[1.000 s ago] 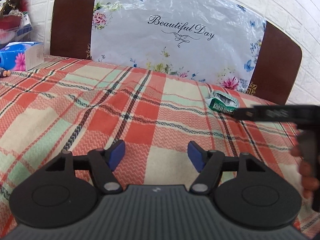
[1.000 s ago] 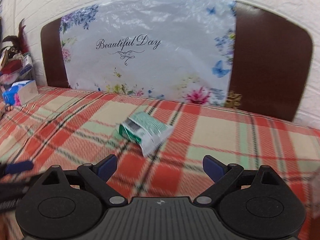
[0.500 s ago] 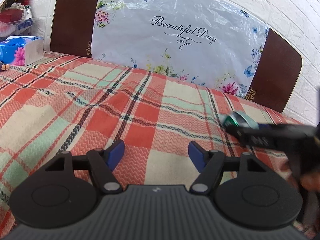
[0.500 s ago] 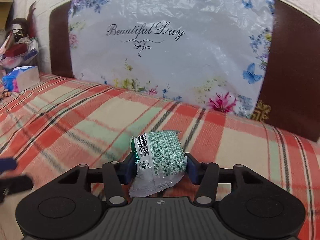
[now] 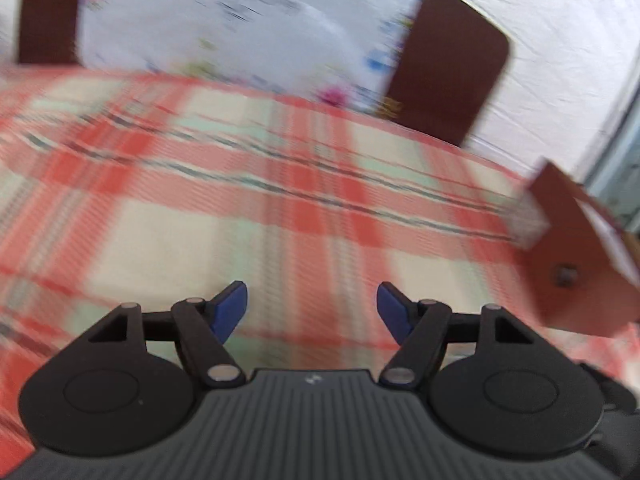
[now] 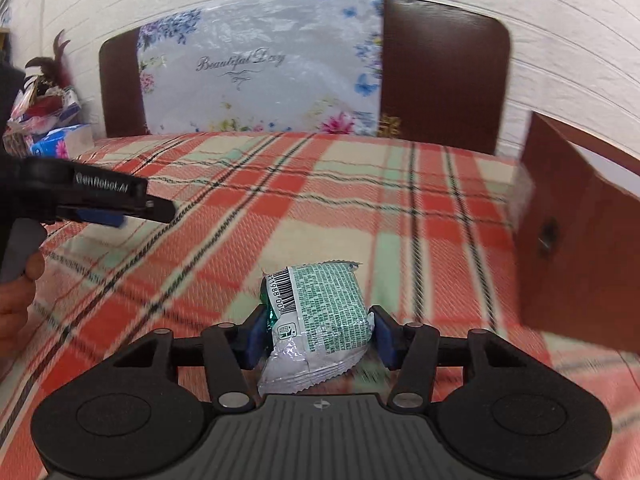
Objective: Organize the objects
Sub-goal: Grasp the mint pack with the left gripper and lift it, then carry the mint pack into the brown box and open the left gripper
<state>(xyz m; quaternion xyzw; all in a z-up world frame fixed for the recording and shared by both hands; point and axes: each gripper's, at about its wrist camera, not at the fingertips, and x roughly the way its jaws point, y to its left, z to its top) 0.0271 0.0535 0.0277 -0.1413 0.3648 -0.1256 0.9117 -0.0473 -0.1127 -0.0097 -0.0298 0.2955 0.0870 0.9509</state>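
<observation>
A green-and-white snack packet (image 6: 320,312) with a barcode sits between the blue pads of my right gripper (image 6: 320,332), held above the plaid blanket (image 6: 304,208). Both pads touch its sides while the jaws are opening slightly. In the blurred left wrist view my left gripper (image 5: 312,312) is open over the blanket (image 5: 200,216) with nothing between its fingers. The right wrist view shows that same left gripper (image 6: 120,208) at the far left, held by a hand (image 6: 16,300).
A brown cardboard box (image 6: 580,248) stands at the right edge of the bed, and the left wrist view also catches this box (image 5: 580,264). The dark headboard (image 6: 440,80) with a floral plastic sheet backs the bed. A tissue pack (image 6: 60,142) and clutter lie far left.
My right gripper closed on the packet, lifted it and pulled back toward the right, bringing the box into view. The left gripper swung right, staying open.
</observation>
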